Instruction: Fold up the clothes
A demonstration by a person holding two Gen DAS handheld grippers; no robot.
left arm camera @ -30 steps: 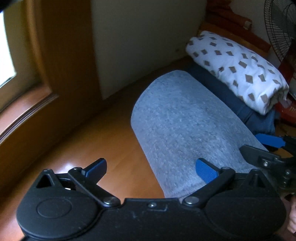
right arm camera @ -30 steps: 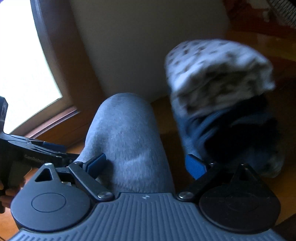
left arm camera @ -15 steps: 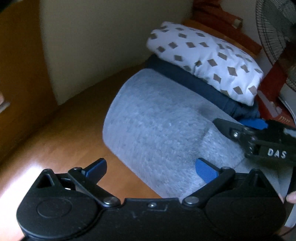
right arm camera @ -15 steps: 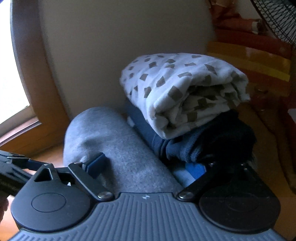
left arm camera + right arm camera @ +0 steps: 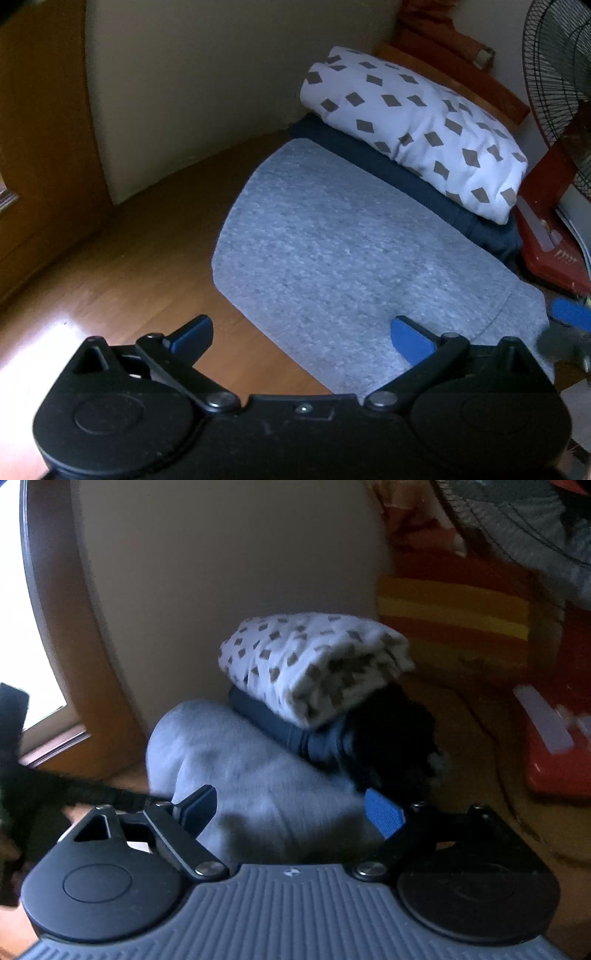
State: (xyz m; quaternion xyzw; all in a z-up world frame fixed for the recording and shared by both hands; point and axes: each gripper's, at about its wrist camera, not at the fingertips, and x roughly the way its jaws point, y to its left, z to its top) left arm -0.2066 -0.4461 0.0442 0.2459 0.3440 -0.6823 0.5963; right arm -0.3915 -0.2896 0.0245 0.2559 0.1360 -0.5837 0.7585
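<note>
A brown wooden floor (image 5: 122, 266) fills most of the left wrist view, and a plain pale wall (image 5: 207, 81) stands at the far side. A folded grey cloth (image 5: 354, 254) lies flat on the floor in the middle. Just past its far right edge sits a small pile: a white cloth with brown diamonds (image 5: 413, 125) on top of a dark blue cloth (image 5: 439, 199), and the blue one touches the grey one. A red thing (image 5: 546, 240) and a black fan (image 5: 557, 74) are at the far right. The left gripper (image 5: 301, 334) hangs over the near edge of the grey cloth with its blue pads spread wide and nothing pinched. The right gripper (image 5: 291, 806) is over the near right end of the grey cloth. Its jaws have just closed a little, yet they are spread wide and grip nothing, with the grey cloth under the gap.
</note>
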